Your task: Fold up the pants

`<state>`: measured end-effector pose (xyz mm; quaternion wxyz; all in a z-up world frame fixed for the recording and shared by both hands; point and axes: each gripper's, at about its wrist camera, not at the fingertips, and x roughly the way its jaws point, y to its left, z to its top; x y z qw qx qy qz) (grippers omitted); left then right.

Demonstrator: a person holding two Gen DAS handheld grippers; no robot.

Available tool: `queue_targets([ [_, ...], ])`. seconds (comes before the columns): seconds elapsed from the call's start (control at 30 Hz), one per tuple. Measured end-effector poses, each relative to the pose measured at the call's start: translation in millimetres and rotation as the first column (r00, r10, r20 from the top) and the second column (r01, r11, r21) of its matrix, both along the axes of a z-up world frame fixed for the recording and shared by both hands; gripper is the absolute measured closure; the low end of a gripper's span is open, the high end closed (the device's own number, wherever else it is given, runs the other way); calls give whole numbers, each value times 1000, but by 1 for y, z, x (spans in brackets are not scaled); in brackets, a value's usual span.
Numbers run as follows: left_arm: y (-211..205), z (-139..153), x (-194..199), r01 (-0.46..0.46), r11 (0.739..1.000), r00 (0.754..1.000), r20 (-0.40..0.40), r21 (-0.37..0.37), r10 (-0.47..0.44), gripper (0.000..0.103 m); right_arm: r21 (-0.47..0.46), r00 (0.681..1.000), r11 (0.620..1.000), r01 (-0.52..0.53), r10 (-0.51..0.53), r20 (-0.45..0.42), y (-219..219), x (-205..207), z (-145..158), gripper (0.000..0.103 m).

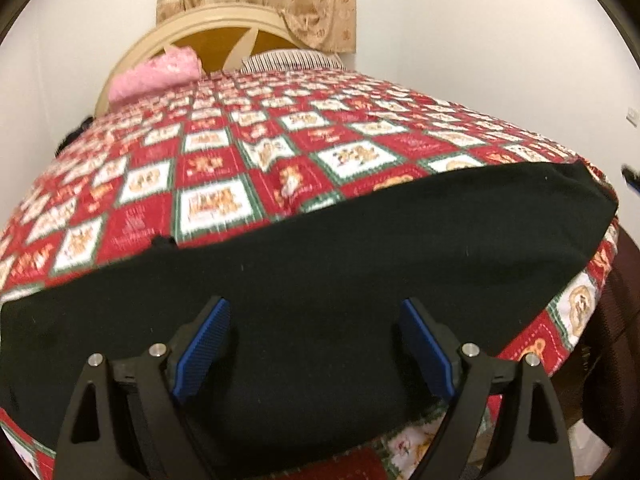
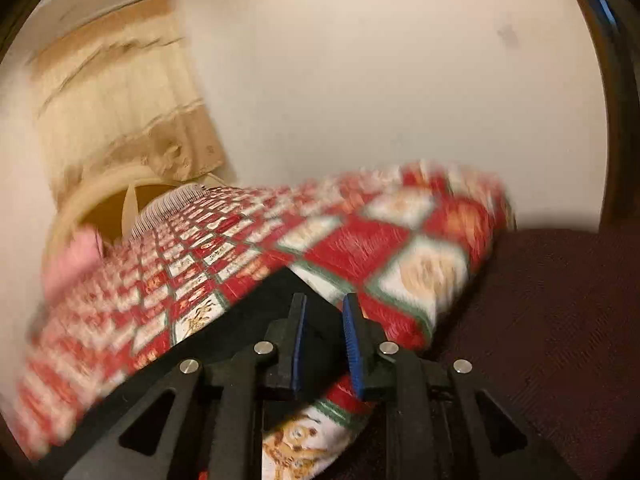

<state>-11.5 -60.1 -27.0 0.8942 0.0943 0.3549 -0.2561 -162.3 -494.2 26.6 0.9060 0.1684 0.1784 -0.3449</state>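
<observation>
Pants: black band lying flat across the near edge of the quilt.
Left gripper: spread wide above the cloth, gripping nothing.
Right gripper: narrowly parted; pads not pressing anything.
Progress: looks lengthwise-folded; crosswise folds remain, I judge.

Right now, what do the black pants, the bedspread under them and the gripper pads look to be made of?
Pants: soft matte knit or fleece, probably; no sheen, pale lint specks showing. Bedspread: printed cotton-like cloth in red, white and green squares, possibly quilted; blur hides any stitching. Pads on the left gripper's fingers: blue rubber or textured plastic, finely ribbed, on black hard plastic frames with metal pins.
</observation>
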Motion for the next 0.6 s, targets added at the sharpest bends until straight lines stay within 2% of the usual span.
queue_targets([
  [0.07, -5, -4, 2, 3, 1000, 1000, -16, 12, -2, 13, 22, 985, 985, -169, 170, -26, 17, 29, 0, 84],
  [0.1, -6, -6, 4, 3, 1000, 1000, -27, 11, -3, 13, 71, 966, 965, -253, 256, -34, 23, 47, -4, 84],
  [0.2, -8, -16, 4, 13, 1000, 998, -66, 14, -13, 13, 183, 907, 895, -407, 420, -33, 39, 87, -21, 84],
  [0.27, -5, -19, 4, 8, 1000, 996, -85, -3, -8, 11, 219, 871, 862, -457, 484, -88, 52, 116, -37, 84],
  [0.33, -1, -20, 6, -2, 1000, 995, -98, -14, 1, 7, 268, 884, 873, -407, 451, -126, 43, 133, -55, 84],
  [0.43, -2, -20, 4, 3, 1000, 996, -94, -11, -4, 5, 343, 913, 861, -375, 408, -26, 11, 134, -58, 91],
  [0.47, -3, -20, 4, 5, 1000, 996, -89, -7, -6, 5, 362, 920, 858, -364, 392, -5, -2, 132, -57, 97],
  [0.5, -3, -20, 3, 7, 1000, 996, -84, -5, -7, 4, 384, 930, 854, -350, 365, 36, -18, 126, -55, 97],
  [0.57, -2, -19, 3, 6, 1000, 996, -86, -14, -7, 4, 384, 963, 883, -269, 260, 74, -44, 106, -46, 97],
  [0.6, -1, -19, 3, 4, 1000, 996, -88, -19, -6, 4, 386, 967, 887, -255, 224, 124, -56, 90, -40, 97],
])
